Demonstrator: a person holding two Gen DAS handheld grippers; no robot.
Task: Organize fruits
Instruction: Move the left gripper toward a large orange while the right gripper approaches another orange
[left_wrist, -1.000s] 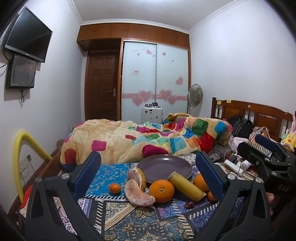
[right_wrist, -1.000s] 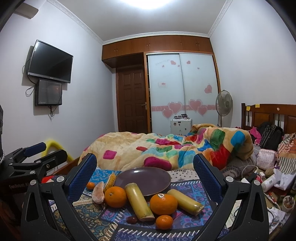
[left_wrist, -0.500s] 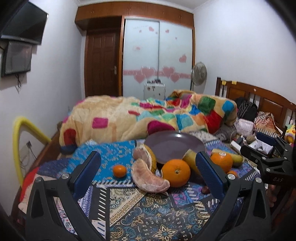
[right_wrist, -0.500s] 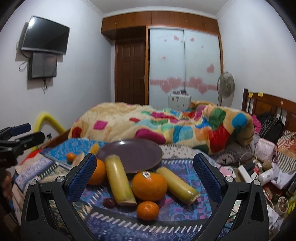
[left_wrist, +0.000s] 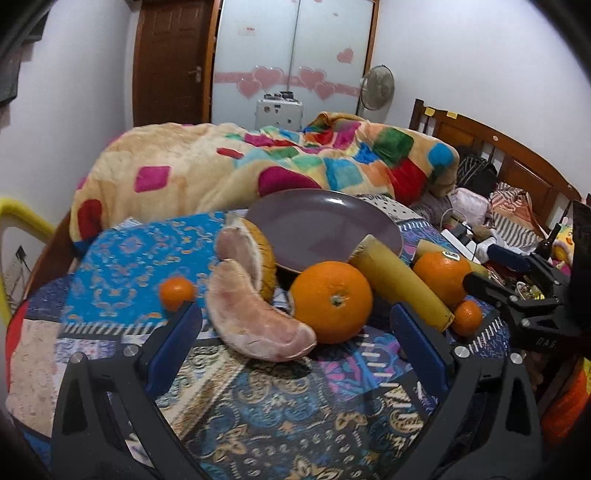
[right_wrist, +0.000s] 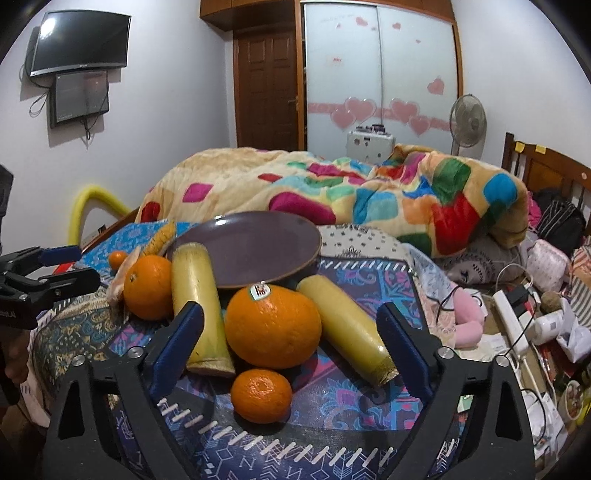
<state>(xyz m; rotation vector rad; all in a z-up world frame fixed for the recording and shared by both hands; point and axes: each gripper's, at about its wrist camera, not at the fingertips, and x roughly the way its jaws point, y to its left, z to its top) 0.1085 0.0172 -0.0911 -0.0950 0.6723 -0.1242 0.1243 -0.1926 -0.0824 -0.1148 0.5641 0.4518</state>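
Two tools, both with fingers spread apart and nothing between the pads. My left tool (left_wrist: 293, 334) sits low over the pomelo segment (left_wrist: 255, 325) and the big orange (left_wrist: 331, 301); my right tool (right_wrist: 290, 334) brackets the stickered orange (right_wrist: 273, 325), with a small mandarin (right_wrist: 261, 395) just in front of it.

Fruit is all still off the plate (right_wrist: 258, 247): two yellow cane-like sticks, one (right_wrist: 197, 306) leaning on the plate rim, the other (right_wrist: 347, 326) beside the stickered orange; a second pomelo piece (left_wrist: 255, 254) against the plate; another mandarin (left_wrist: 176, 293) off to the left.

Risks, as I judge them:
- Everything sits on a patterned cloth (left_wrist: 258, 406) over a soft bed, so round fruit likely rolls once a neighbour is lifted.
- Stickered orange touches both sticks; closing on it may nudge the stick on the rim and tip the plate.
- Pomelo segment is soft and curved, so pads could crush or slip.
- Right tool's fingers look barely wider than that orange, so a fingertip may clip it on descent.

Room: the quilt (right_wrist: 332, 192) blocks behind the plate, and cable and box clutter (right_wrist: 517, 314) crowds my right side. The tools are near each other in the left wrist view, so I'd stagger moves. Near cloth in front is free.
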